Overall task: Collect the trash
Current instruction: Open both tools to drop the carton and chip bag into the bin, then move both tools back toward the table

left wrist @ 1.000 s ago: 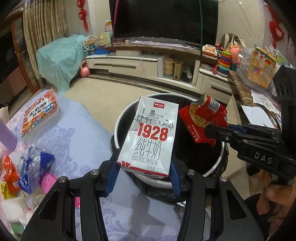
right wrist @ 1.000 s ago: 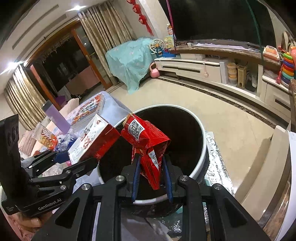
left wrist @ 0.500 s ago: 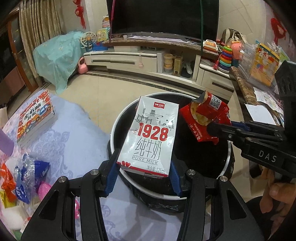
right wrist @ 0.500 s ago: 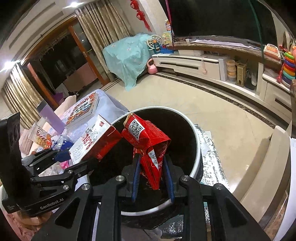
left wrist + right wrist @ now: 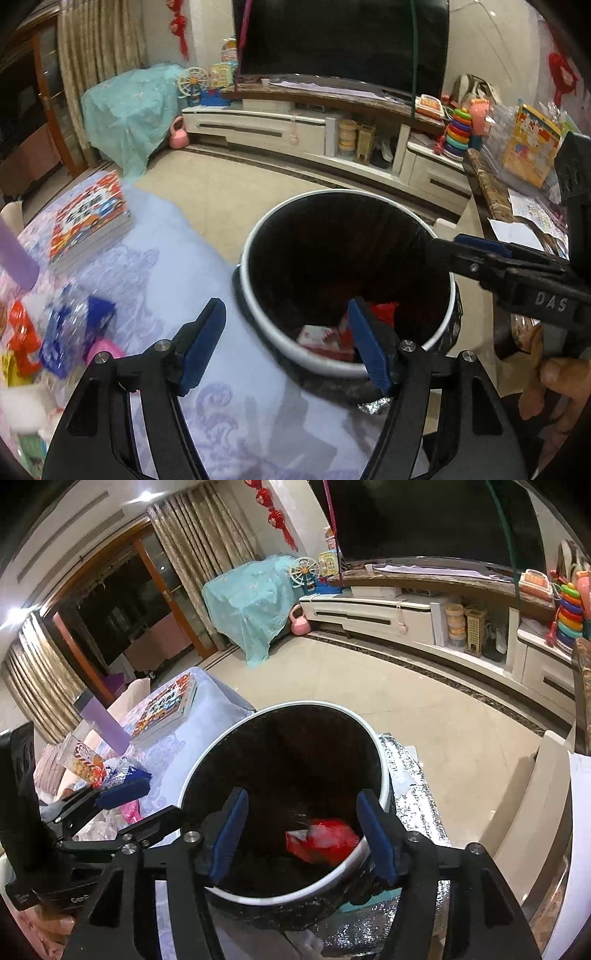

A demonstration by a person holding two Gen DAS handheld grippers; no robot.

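Note:
A round bin with a white rim (image 5: 246,295) and black liner stands beside the table. My left gripper (image 5: 284,314) hangs over its near edge, jaws opening, nothing between them. The white and red milk carton (image 5: 316,338) lies at the bottom of the bin, next to the red snack wrapper (image 5: 384,308). My right gripper (image 5: 301,799) is over the bin rim (image 5: 314,704), jaws opening and empty; the blurred red wrapper (image 5: 325,840) is below it inside the bin. Each gripper shows in the other's view: right gripper (image 5: 432,247), left gripper (image 5: 162,797).
On the lilac tablecloth (image 5: 177,258) to the left lie several loose wrappers (image 5: 74,332), a stack of books (image 5: 92,218) and a purple bottle (image 5: 103,720). A snack bag (image 5: 85,760) sits near the bottle. A silver foil mat (image 5: 410,775) lies under the bin.
Both grippers opened. The milk carton left the left jaws and the red wrapper left the right jaws; both dropped into the bin.

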